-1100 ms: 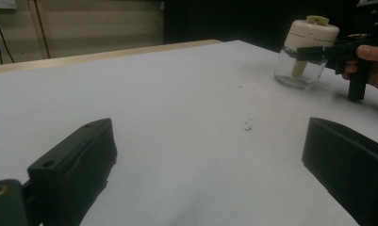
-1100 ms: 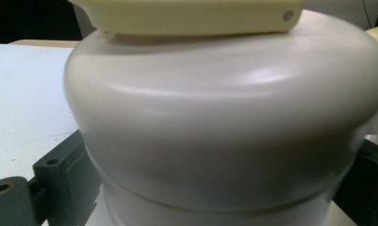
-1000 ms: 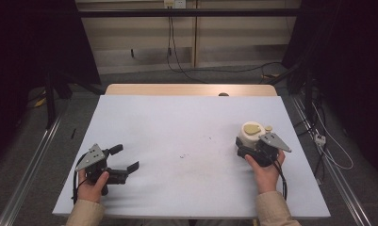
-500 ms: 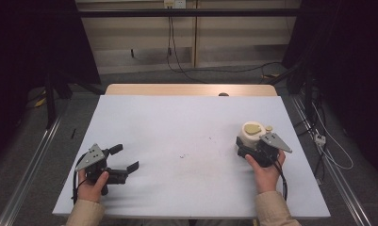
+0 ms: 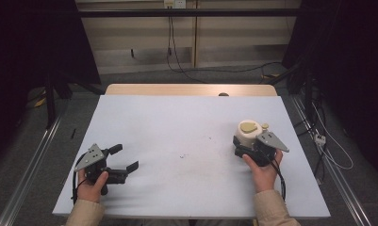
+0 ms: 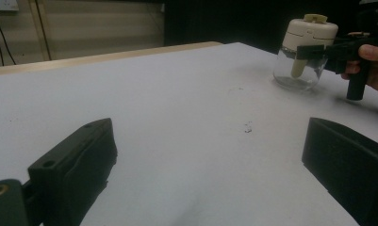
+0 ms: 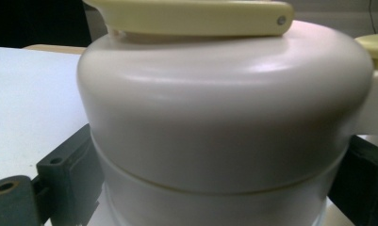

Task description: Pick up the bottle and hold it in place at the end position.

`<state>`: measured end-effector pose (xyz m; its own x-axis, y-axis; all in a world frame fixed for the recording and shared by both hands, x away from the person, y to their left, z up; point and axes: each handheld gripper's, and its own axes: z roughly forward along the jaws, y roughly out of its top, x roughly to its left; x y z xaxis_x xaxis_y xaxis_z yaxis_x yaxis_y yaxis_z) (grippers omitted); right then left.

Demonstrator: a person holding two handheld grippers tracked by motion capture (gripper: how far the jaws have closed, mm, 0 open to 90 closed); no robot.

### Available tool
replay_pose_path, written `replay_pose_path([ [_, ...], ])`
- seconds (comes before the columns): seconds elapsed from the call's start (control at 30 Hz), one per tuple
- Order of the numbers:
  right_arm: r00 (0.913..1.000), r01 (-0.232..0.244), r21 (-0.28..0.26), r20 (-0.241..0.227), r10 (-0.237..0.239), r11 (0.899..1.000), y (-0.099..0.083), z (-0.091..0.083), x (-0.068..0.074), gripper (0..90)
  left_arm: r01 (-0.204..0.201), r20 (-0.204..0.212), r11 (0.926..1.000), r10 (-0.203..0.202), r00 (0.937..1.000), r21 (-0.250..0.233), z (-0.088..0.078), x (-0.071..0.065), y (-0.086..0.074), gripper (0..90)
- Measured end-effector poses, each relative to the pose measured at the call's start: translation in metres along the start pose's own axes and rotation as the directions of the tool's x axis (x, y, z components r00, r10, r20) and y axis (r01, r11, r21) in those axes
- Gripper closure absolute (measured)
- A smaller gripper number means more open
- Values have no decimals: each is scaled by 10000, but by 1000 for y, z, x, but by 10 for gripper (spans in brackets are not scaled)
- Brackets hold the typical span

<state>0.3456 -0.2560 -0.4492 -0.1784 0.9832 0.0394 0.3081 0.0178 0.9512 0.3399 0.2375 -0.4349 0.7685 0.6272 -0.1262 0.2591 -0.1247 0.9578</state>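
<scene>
Jar (image 5: 248, 134), one only, stands upright on the white table (image 5: 177, 132), right-hand side, long axis vertical. Cream lid on top, clear glass body below as seen in the left gripper view (image 6: 305, 52). Flat yellowish flap on the lid faces up; a small cream knob sits at the lid's edge toward the right gripper's plate. In the right gripper view the lid (image 7: 224, 108) sits very close, a black jaw on each side of it.

Right gripper (image 5: 245, 146) pinches the jar at its upper part, jaws against both sides; a hand (image 5: 262, 172) holds the gripper from behind. Jar base rests on the table.

Left gripper (image 5: 120, 160), well apart on the left near the front edge, jaws spread wide, nothing between them, held by the other hand (image 5: 90, 183).

Count: one jar, two grippers, two hands, one table.
</scene>
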Motion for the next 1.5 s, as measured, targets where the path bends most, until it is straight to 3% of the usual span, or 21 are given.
replay_pose_path([
  [0.5, 9984, 274, -218, -484, -285, 9994, 8, 2, 13, 55, 31, -14, 10000, -31, 10000, -23, 0, 0, 0, 32],
  [1.03, 9941, 281, -327, -1039, -314, 9991, 16, 16, 35, 56, 66, -71, 9999, -67, 10000, -111, -2, 1, 0, 32],
  [1.5, 9872, 584, -276, -1472, -618, 9979, 22, 27, 58, 56, 59, -25, 9999, -59, 10000, -148, -2, 1, 1, 32],
])
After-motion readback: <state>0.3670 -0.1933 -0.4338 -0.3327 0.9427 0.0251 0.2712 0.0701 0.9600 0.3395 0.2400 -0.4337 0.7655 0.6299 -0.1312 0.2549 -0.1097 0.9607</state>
